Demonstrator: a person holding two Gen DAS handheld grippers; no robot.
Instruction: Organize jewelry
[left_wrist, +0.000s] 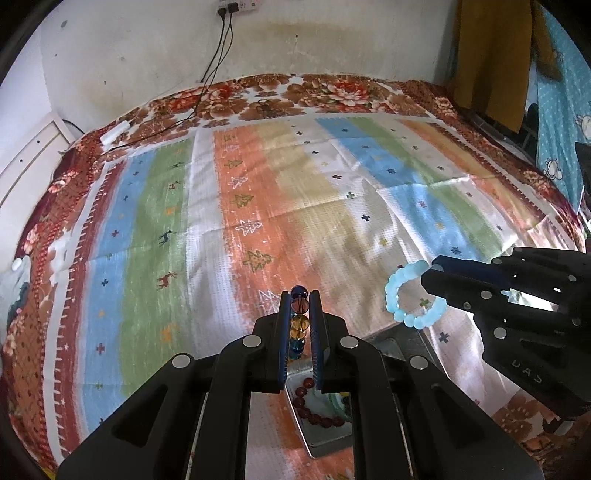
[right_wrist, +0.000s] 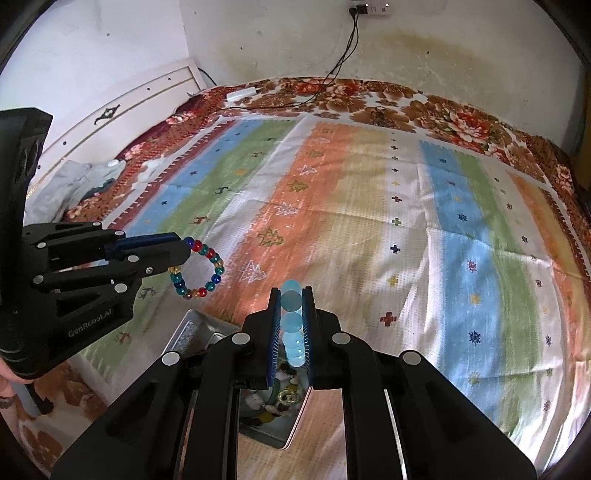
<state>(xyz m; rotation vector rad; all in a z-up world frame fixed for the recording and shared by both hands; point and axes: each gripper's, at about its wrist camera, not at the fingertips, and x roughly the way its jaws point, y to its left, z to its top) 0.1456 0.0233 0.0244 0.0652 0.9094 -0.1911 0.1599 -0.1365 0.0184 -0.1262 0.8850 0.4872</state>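
My left gripper (left_wrist: 299, 295) is shut on a multicoloured bead bracelet (left_wrist: 298, 321), held edge-on above the bed; the bracelet shows as a full ring in the right wrist view (right_wrist: 199, 267). My right gripper (right_wrist: 291, 291) is shut on a pale blue bead bracelet (right_wrist: 291, 321), which shows as a ring in the left wrist view (left_wrist: 410, 295). Below my left gripper a metal tin (left_wrist: 325, 435) holds a dark red bead bracelet (left_wrist: 314, 406). Below my right gripper the tin (right_wrist: 199, 328) holds a gold ring (right_wrist: 288, 397) and other pieces.
Everything is above a bed with a striped, patterned cloth (left_wrist: 258, 206). Black cables (left_wrist: 207, 92) and a white adapter (left_wrist: 114, 131) lie at the far edge by the wall. A grey cloth bundle (right_wrist: 70, 184) lies at the bed's left side.
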